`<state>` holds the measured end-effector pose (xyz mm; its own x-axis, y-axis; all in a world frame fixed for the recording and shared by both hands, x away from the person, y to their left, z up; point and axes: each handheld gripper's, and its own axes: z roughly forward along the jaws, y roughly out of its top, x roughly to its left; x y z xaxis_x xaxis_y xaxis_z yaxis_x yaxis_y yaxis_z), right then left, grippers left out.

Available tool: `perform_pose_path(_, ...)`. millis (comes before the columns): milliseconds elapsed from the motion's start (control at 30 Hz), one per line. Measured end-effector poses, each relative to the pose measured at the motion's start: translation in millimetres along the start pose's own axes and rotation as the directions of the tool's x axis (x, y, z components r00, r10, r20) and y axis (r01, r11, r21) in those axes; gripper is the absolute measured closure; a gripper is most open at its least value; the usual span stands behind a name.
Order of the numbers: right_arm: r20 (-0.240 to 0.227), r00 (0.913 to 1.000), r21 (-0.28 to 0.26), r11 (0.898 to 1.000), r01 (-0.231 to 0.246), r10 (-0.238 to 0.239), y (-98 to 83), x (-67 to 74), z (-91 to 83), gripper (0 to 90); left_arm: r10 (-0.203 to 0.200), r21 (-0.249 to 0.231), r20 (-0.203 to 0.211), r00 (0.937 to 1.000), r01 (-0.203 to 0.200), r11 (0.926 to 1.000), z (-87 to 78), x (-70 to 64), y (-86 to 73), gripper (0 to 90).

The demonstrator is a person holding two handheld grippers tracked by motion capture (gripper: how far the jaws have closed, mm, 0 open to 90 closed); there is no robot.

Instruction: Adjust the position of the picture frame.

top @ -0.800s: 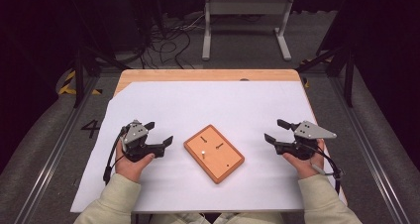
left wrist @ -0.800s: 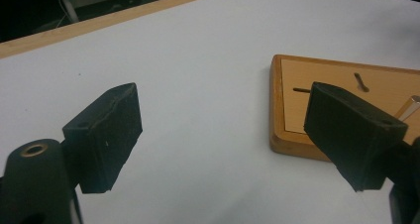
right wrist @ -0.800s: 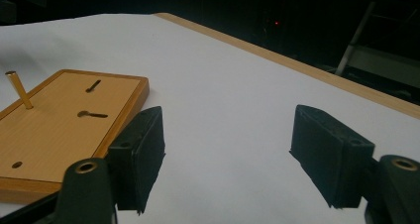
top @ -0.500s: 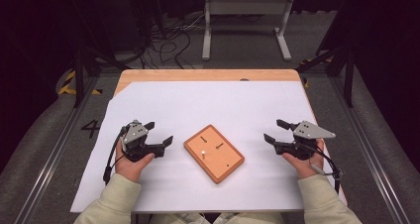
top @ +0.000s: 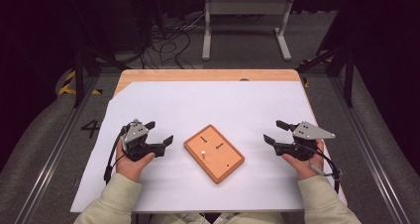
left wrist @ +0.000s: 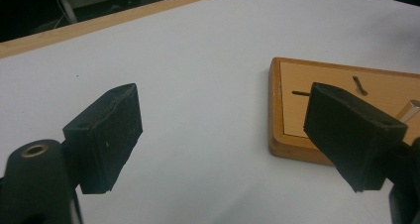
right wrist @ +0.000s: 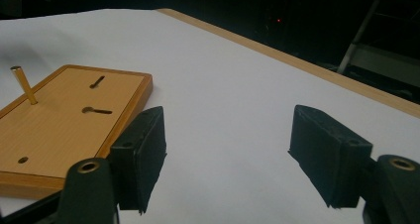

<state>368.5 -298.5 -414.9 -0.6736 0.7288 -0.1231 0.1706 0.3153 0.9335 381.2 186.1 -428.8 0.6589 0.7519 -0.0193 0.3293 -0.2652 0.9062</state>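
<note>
Wooden board (top: 214, 153) lies flat near the middle of the white sheet (top: 208, 105) covering the table (top: 198, 75), turned at an angle to the table edges. A brass peg (top: 203, 151) stands upright on the board; 2 keyhole slots (top: 219, 145) & a small round hole (top: 227, 165) also cut into its top.

L gripper (top: 161, 133), held in the person's left hand (top: 131, 163), sits left of the board, apart from it, pointing toward it. Jaws wide apart, nothing btwn them; in the left gripper view the sheet shows btwn the jaws w/ the board's corner behind the one nearer it.

R gripper (top: 275, 132), in the right hand (top: 307, 164), sits right of the board, also apart, aimed inward. Jaws wide, empty; right gripper view shows bare sheet in the gap, board off to one side w/ the peg standing up.
</note>
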Motion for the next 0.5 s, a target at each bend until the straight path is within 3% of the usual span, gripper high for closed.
perform_pose_path(500,-0.003,1.0,0.006,1.0,-0.006,0.006,-0.5,2.5,-6.2,31.3,0.009,-0.002,0.012,0.9999,-0.009,1.0,6.6,-2.2,3.9,19.4)
